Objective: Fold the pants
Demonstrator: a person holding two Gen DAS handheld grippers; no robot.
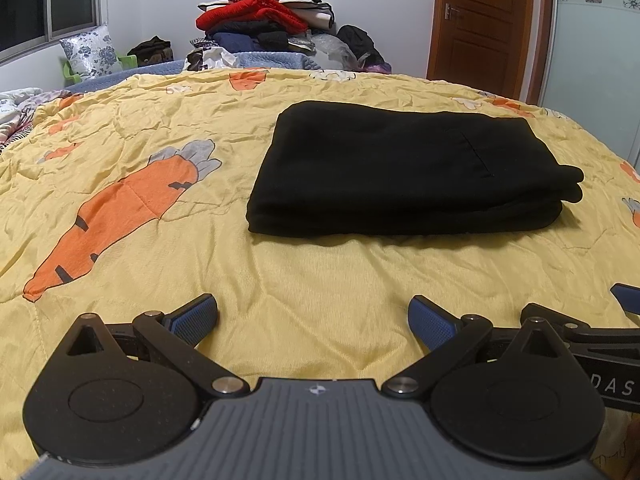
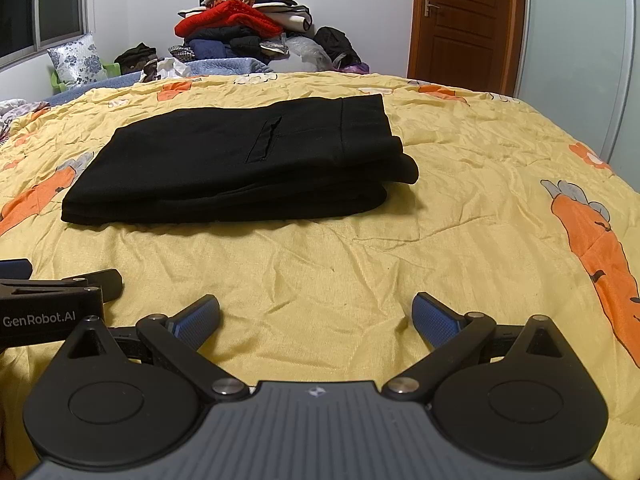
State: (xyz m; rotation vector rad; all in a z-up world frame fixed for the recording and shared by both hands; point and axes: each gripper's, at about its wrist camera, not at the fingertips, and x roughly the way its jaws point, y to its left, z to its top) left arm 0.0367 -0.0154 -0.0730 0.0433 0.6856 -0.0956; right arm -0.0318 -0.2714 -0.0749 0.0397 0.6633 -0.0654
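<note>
The black pants [image 1: 404, 172] lie folded into a flat rectangular stack on the yellow carrot-print quilt [image 1: 280, 280]. In the right wrist view the same pants [image 2: 240, 164] sit left of centre, a back pocket slit facing up. My left gripper [image 1: 313, 322] hovers over bare quilt well short of the stack, open, with nothing between its blue pads. My right gripper [image 2: 316, 320] is likewise open and empty, back from the pants. Each gripper shows at the other view's edge: the right one [image 1: 580, 328] and the left one [image 2: 52, 300].
A tall heap of mixed clothes [image 1: 264, 12] rises behind the bed, beside a floral cushion [image 1: 90, 52] under the window. A brown wooden door [image 1: 484, 20] stands at the back right. Wrinkled quilt [image 2: 480, 220] stretches right of the pants.
</note>
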